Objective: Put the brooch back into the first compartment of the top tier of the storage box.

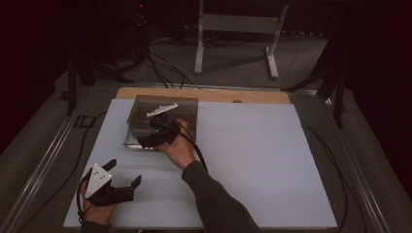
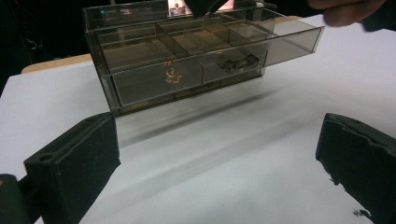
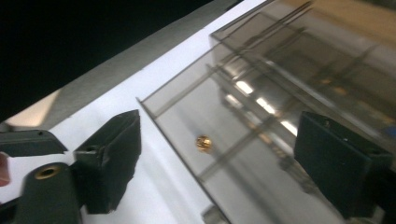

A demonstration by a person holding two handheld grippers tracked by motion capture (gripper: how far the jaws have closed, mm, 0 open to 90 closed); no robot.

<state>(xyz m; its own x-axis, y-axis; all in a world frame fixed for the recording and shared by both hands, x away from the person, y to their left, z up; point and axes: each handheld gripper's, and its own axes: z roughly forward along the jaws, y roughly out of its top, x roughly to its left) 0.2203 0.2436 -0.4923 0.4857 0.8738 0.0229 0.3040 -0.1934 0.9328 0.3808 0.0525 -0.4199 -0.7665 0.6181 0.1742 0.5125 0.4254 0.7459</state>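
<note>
— Working left to right: my left gripper (image 1: pixel 125 175) sits at the lower left of the high view, jaws spread wide over bare white table (image 1: pixel 272 160), grasping nothing. What do you read at the box?

— My right gripper (image 1: pixel 145 141) hangs over the smoky clear compartment box (image 1: pixel 187 104) left of centre, jaws released and standing apart. Between them, in the right gripper view, a small brass nut (image 3: pixel 203 143) lies loose on a compartment floor, touching neither pad.

— So that piece counts as delivered?

— I'd judge so. The left gripper view shows more small brass parts (image 2: pixel 172 75) and some dark parts (image 2: pixel 239 63) in neighbouring compartments. I see no loose parts on the table, so I'd judge little remains.
</note>
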